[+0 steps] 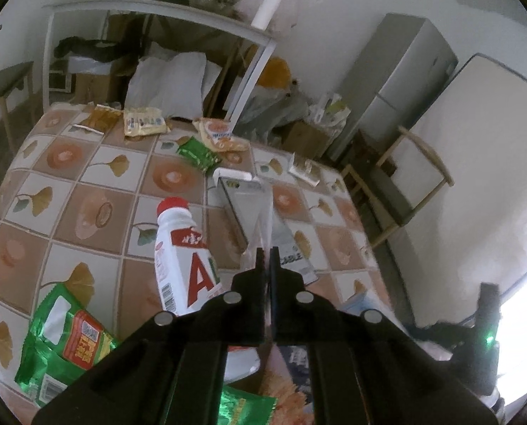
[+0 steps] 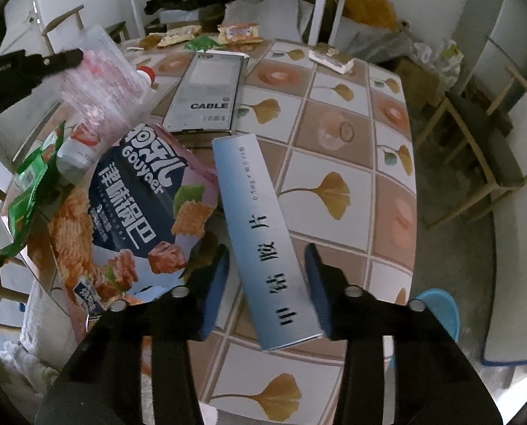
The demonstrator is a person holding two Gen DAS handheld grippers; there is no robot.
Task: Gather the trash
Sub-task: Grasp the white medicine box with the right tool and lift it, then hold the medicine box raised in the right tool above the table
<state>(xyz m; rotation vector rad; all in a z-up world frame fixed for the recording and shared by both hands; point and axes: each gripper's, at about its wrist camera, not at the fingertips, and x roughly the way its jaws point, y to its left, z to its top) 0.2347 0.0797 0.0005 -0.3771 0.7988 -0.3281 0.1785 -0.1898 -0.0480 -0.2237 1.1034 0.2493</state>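
**Trash pickup under way, most of the litter left on the table**

Cluttered kitchen corner: a table (image 1: 68, 191) under a ginkgo-leaf tiled cloth fills the foreground, with a white shelf rack, sacks and a grey fridge behind it.

Left wrist view: the left gripper (image 1: 267, 258) has its jaws pressed nearly together on a clear plastic wrapper (image 1: 263, 219), which hangs in front of the fingertips above the table. Below it stand a white drink bottle (image 1: 182, 248) with a red cap and a green snack bag (image 1: 61, 340) near the front edge. Farther back lie a grey cable box (image 1: 249, 198), a small green packet (image 1: 198, 154) and several yellow-orange snack packets (image 1: 144, 122) along the far edge.

Right wrist view: the right gripper (image 2: 265, 279) is spread wide, its blue-padded fingers on either side of a long pale-blue box (image 2: 263, 233) that lies flat on the cloth; neither pad appears to touch it yet. Just beside the box sits a large purple snack bag (image 2: 136, 212), partly overlapping the green one.

As a judgement, the collecting is at an early stage: one wrapper is lifted and one box is about to be taken, while the bottle, both boxes and all the bags and packets remain on the table. No bin is clearly identifiable in either view.
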